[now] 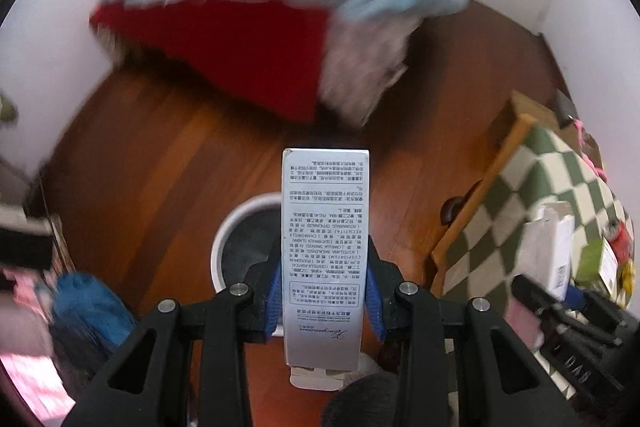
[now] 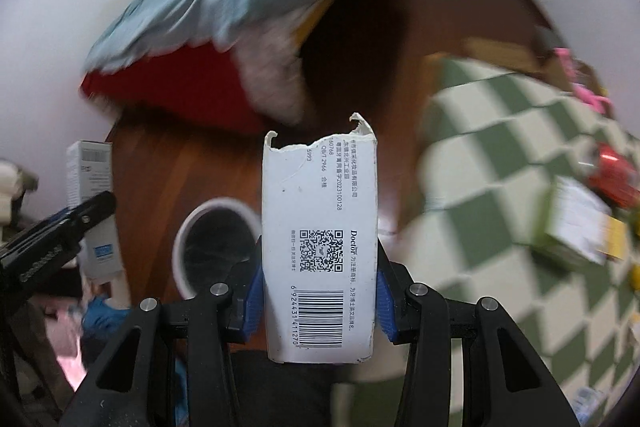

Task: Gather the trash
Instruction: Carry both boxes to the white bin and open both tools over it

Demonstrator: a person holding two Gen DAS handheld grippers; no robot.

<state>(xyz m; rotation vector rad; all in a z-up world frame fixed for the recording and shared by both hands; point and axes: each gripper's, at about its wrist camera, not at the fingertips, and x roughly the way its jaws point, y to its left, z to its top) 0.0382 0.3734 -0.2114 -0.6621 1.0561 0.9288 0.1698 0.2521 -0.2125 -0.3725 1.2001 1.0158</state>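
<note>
Grippers (image 1: 325, 301) (image 2: 319, 301) apparently clamping boxes (image 1: 325, 255) (image 2: 320, 247).

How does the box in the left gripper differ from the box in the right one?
The silver box is glossy grey with dense small print, and its far end is closed and intact. The white box bears a QR code and barcode, and its far end is torn open. Both are long cartons clamped between blue fingers, above a white-rimmed bin.

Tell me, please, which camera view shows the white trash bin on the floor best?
The right wrist view: most of the bin's round rim and dark inside shows beside the white box. In the left wrist view, the silver box and the left gripper hide about half of it.
</note>
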